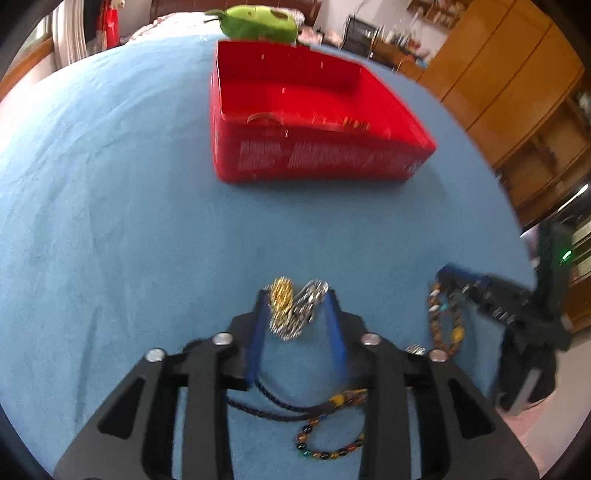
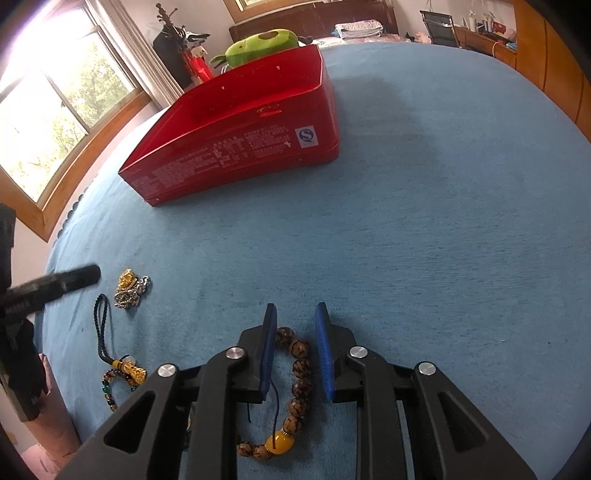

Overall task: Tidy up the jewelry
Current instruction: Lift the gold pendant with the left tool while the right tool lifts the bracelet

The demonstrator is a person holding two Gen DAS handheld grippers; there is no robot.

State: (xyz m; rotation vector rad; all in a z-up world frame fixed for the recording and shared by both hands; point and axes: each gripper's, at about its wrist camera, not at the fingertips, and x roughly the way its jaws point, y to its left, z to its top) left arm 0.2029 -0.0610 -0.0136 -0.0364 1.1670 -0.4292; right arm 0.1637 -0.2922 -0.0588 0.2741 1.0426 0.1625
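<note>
In the left wrist view a small heap of gold and silver chain bracelets (image 1: pixel 295 312) lies on the blue cloth, and my left gripper (image 1: pixel 297 295) hangs over it, open, with one blue pad on each side of the heap. In the right wrist view a brown bead bracelet (image 2: pixel 301 373) with a yellow bead lies between the pads of my right gripper (image 2: pixel 296 308). That gripper is open, with a gap to its right pad. The red box (image 1: pixel 314 158) stands farther back with a few pieces inside. A black cord with a gold charm and a multicoloured bead bracelet (image 1: pixel 332 443) lies under my left gripper.
A blue cloth (image 1: pixel 110 221) covers the whole surface. A green plush toy (image 1: pixel 258 22) sits behind the red box (image 2: pixel 240 155). Wooden cabinets (image 1: pixel 517 92) stand on the right, and a window (image 2: pixel 55 103) is on the left. A small silver piece (image 1: pixel 413 349) lies near the brown bracelet.
</note>
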